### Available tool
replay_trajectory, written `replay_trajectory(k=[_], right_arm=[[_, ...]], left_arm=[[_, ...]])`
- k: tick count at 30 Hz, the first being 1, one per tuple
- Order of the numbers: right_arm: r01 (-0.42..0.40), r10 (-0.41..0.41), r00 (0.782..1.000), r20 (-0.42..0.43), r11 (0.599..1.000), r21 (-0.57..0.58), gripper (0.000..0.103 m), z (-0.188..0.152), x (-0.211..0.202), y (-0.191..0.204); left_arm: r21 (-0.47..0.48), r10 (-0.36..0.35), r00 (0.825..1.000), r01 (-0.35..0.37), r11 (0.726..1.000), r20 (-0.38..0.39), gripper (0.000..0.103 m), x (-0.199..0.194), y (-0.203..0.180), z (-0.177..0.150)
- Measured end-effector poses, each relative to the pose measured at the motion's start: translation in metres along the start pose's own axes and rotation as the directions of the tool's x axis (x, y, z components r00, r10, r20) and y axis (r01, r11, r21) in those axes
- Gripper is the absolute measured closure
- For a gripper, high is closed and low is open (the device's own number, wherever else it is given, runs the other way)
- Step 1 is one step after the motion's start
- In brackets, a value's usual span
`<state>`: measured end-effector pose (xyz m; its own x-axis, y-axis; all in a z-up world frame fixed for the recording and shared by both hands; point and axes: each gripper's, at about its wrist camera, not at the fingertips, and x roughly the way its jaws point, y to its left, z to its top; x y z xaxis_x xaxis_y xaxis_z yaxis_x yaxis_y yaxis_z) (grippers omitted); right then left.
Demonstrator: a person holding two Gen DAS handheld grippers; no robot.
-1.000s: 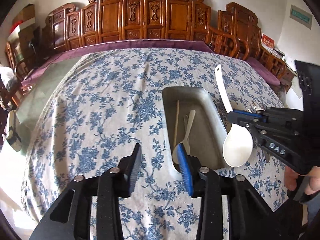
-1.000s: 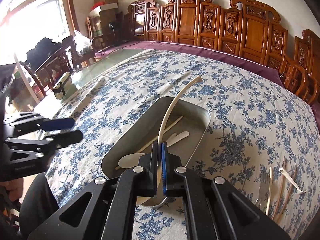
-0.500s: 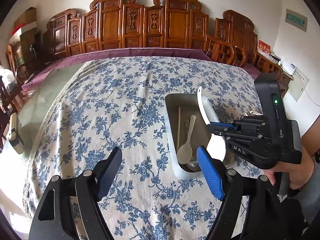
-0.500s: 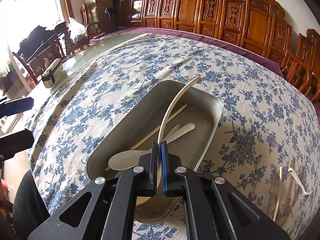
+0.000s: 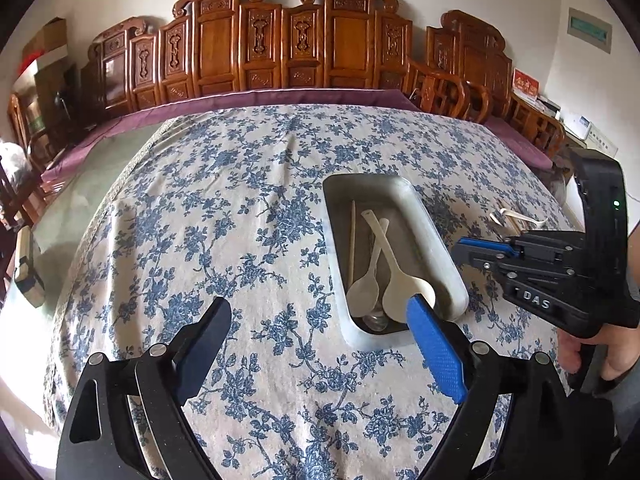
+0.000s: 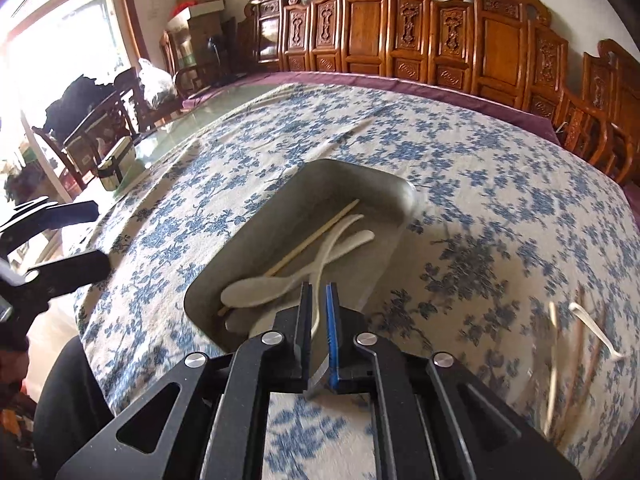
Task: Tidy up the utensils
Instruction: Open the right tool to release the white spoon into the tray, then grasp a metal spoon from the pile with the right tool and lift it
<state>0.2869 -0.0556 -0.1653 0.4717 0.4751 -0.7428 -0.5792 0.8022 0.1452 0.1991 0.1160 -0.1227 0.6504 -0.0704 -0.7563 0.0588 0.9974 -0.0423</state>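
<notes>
Metal tray (image 5: 436,240) on the blue-flowered tablecloth (image 5: 240,240), holding 2 cream plastic spoons (image 5: 362,292) with crossed handles, the larger spoon (image 5: 404,288) lying over the smaller, 1 wooden chopstick (image 5: 352,240) along the tray's left wall, and a metal utensil partly hidden beneath the bowls. Right gripper (image 6: 319,300), jaws opening, a narrow gap between them, the larger spoon's handle seen through it. Left gripper (image 5: 320,320), jaws spread wide and still opening, empty above the cloth. Further utensils (image 6: 576,320) lie blurred on the cloth right of the tray.
</notes>
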Motion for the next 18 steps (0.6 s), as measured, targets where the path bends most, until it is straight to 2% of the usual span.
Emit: replay_trajectory(k=[2, 7, 12, 18], right_arm=[[0.008, -0.008, 1.000, 0.015, 1.000, 0.004, 0.082, -0.011, -0.016, -0.007], [0.046, -0.047, 0.999, 0.028, 0.998, 0.047, 0.077, -0.045, -0.061, -0.044], [0.123, -0.126, 0.992, 0.024, 0.988, 0.095, 0.069, -0.073, -0.098, -0.089], [0.195, -0.199, 0.980, 0.008, 0.969, 0.154, 0.066, -0.100, -0.118, -0.132]], left_arm=[[0.007, -0.009, 1.000, 0.010, 1.000, -0.007, 0.017, 0.001, -0.006, -0.002], [0.053, -0.032, 0.999, 0.033, 0.998, -0.019, 0.017, 0.003, -0.031, -0.006], [0.098, -0.062, 0.997, 0.066, 0.993, -0.038, 0.017, 0.005, -0.060, -0.007], [0.121, -0.097, 0.995, 0.101, 0.987, -0.040, 0.017, 0.006, -0.095, 0.001]])
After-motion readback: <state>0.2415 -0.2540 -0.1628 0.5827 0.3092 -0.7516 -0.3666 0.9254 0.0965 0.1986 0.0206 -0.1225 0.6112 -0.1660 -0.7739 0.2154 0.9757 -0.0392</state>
